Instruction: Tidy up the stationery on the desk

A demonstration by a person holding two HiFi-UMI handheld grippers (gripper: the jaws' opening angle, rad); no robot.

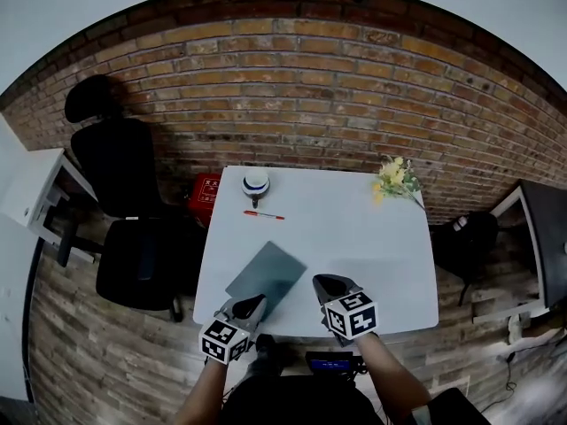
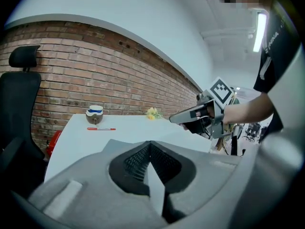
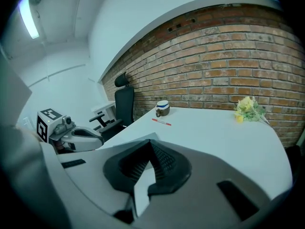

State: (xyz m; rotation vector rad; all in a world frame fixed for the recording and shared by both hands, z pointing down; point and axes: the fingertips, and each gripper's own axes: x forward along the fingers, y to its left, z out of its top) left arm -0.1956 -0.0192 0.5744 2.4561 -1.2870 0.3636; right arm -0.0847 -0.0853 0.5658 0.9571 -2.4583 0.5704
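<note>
Both shut and empty, left claw (image 1: 251, 305) and right claw (image 1: 330, 283), so you may shove the pen (image 1: 264, 214) off the counter (image 1: 372, 255) unless you open first.

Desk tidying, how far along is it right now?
Nothing looks done yet. The red pen lies loose on the desk, apart from the cup at the far edge, and the grey pad sits askew near the front. Nothing is in hand: left gripper and right gripper are shut and empty. All of it is left.
</note>
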